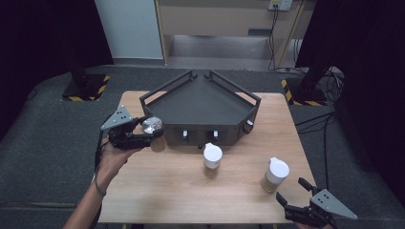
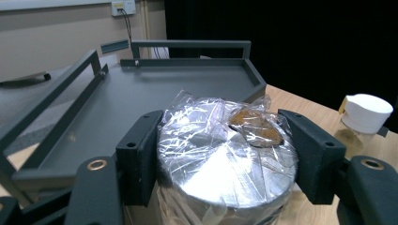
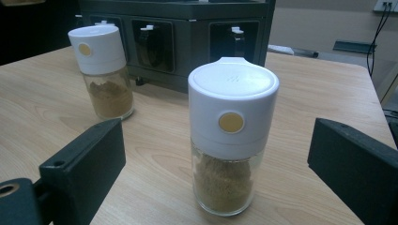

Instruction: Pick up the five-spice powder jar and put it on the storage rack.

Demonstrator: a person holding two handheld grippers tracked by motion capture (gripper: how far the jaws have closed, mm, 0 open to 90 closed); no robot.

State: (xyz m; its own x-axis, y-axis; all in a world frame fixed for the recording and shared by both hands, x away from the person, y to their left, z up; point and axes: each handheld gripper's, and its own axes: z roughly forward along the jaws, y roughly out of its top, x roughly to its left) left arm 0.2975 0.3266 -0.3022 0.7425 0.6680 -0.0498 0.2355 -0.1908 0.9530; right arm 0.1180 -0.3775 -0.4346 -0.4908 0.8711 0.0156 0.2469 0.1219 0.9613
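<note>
Foil-wrapped jar point(image 2: 225, 164): lower part hidden behind left gripper point(image 2: 225, 159) pads, bottom cut off by pic edge. Right gripper point(image 1: 292, 191): hand cut off at bottom edge in high view. Rack point(image 1: 200, 102) front knobs too small to ID.

Spice jar point(image 3: 232, 136) upright between spread jaws, second jar point(image 3: 103, 70) behind

Wooden table point(image 1: 157, 191); dark angular rack point(image 1: 200, 102) with railed sides and white-knobbed front slots standing at the table's far middle; second white-capped spice jar point(image 1: 212, 160) of brown powder just before the rack; grey carpet point(image 1: 43, 129); hazard-striped stand bases point(image 1: 86, 88).
</note>
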